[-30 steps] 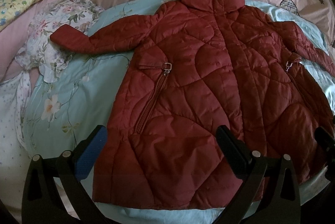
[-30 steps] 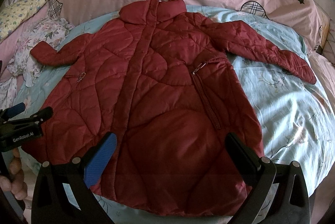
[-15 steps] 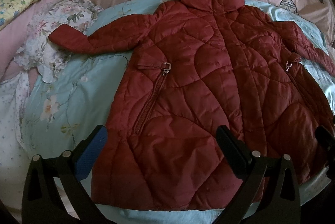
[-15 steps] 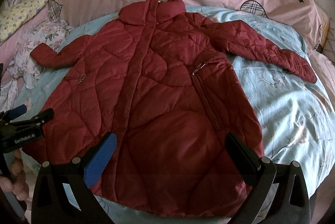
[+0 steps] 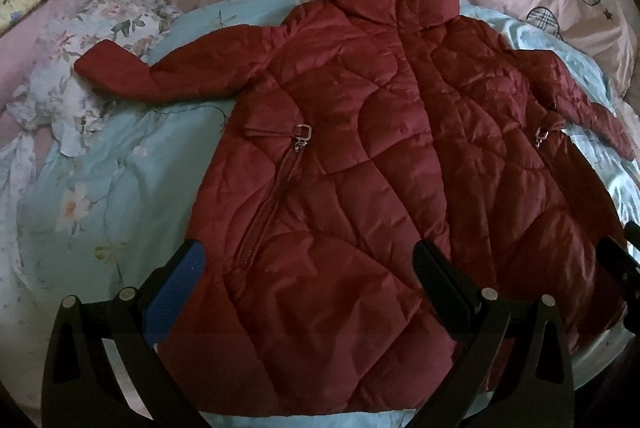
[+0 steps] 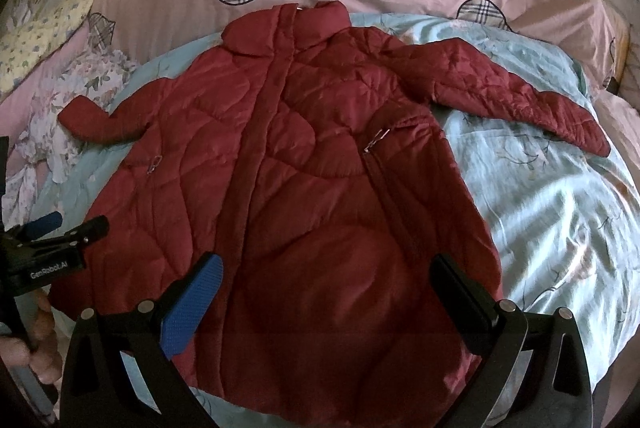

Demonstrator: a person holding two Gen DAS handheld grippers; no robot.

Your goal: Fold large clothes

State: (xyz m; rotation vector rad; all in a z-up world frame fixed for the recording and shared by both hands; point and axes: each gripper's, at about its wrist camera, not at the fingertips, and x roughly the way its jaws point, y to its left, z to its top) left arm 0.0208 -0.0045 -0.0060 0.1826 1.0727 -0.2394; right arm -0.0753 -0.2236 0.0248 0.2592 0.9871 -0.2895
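Since a second ago my view has crept slightly closer to the red coat (image 5: 360, 187) lying flat on the bed (image 6: 560, 228), left claw (image 5: 308, 280) and right claw (image 6: 324, 288) both spread empty above its hem, where slippery padding may escape a shallow pinch.

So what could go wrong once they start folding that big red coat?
The puffy red coat looks slick, so a pinch by the open right gripper or left gripper may slip. One sleeve lies on the floral cloth and could drag it. The soft blue bedcover may bunch.
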